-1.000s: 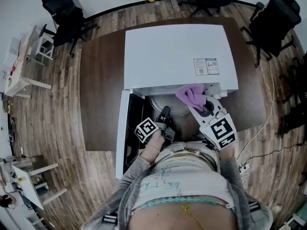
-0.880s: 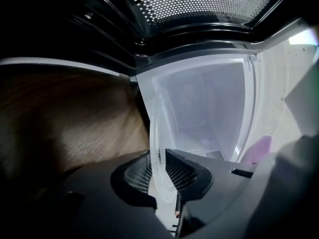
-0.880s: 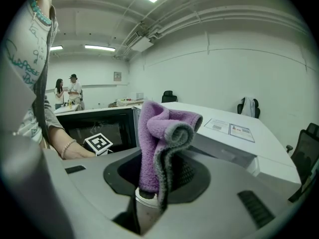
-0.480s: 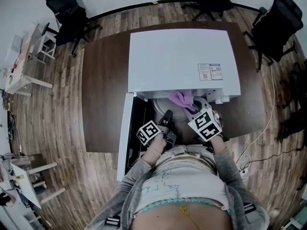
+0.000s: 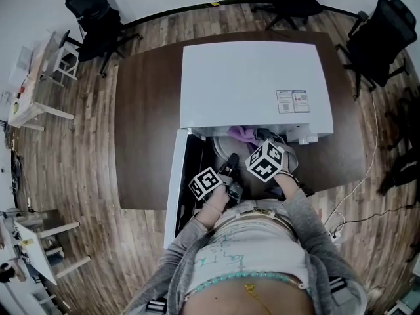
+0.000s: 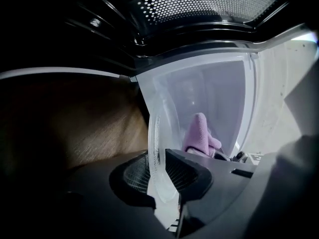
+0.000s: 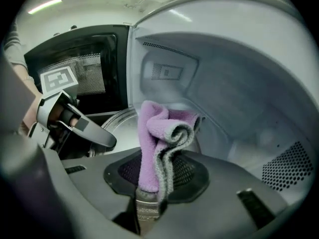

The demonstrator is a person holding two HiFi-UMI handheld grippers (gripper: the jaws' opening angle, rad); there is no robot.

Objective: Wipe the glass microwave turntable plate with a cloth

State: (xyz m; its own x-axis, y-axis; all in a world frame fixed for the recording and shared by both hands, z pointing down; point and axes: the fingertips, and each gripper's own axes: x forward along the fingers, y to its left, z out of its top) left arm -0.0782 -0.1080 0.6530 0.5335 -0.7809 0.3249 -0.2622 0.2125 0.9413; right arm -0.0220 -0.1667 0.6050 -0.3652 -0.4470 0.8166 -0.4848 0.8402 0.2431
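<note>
Glass turntable plate [image 6: 199,93] held by its rim in the left claw [image 6: 162,176], frame centre, at the microwave [image 5: 256,84] mouth.
The purple cloth [image 7: 154,143] is clamped in the right claw [image 7: 149,183]; if pressed hard, the plate could be levered loose and chipped.

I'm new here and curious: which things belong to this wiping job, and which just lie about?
In the job: clear round glass turntable plate, in left gripper; purple fleece cloth, in right gripper; white microwave oven.
Just about: black office chairs; white side table.
</note>
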